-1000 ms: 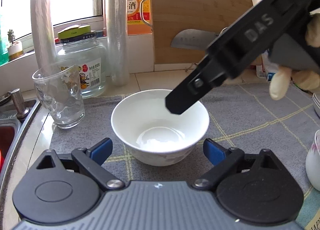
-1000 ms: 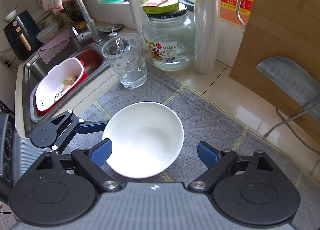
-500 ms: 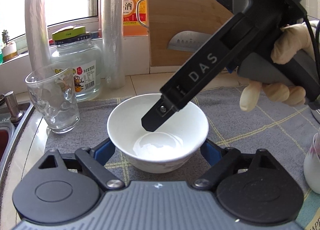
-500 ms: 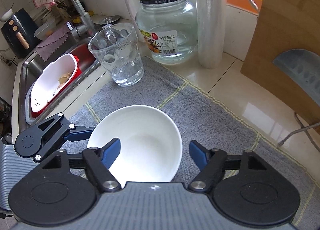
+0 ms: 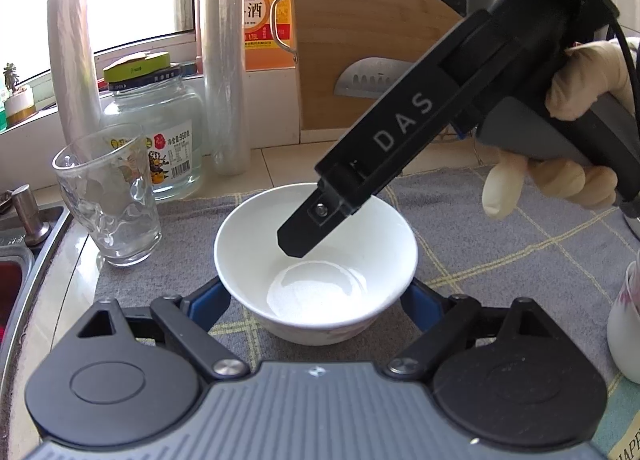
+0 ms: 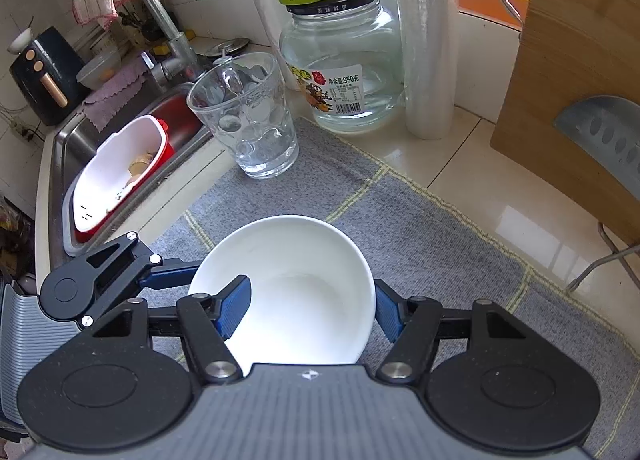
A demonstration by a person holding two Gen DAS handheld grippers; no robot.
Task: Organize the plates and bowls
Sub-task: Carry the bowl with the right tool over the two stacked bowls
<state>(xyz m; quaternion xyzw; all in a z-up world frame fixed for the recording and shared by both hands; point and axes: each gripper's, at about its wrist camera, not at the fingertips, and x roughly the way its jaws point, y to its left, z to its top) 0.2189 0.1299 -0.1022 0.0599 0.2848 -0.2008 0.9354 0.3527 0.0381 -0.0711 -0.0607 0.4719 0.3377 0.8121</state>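
Right gripper (image 6: 310, 310) pinches bowl (image 6: 304, 284) wall (one pad inside), frame bottom centre; left gripper (image 5: 316, 302) clamps bowl's sides.

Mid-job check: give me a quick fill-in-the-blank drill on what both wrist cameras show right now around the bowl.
1. The white bowl sits on a grey ____ with yellow stripes.
2. The right gripper has one blue pad inside the bowl and the other ____ its wall.
3. The left gripper has a pad on each side of the ____.
4. Between the bowl and the sink stands an empty drinking ____.

Missing words: mat; outside; bowl; glass
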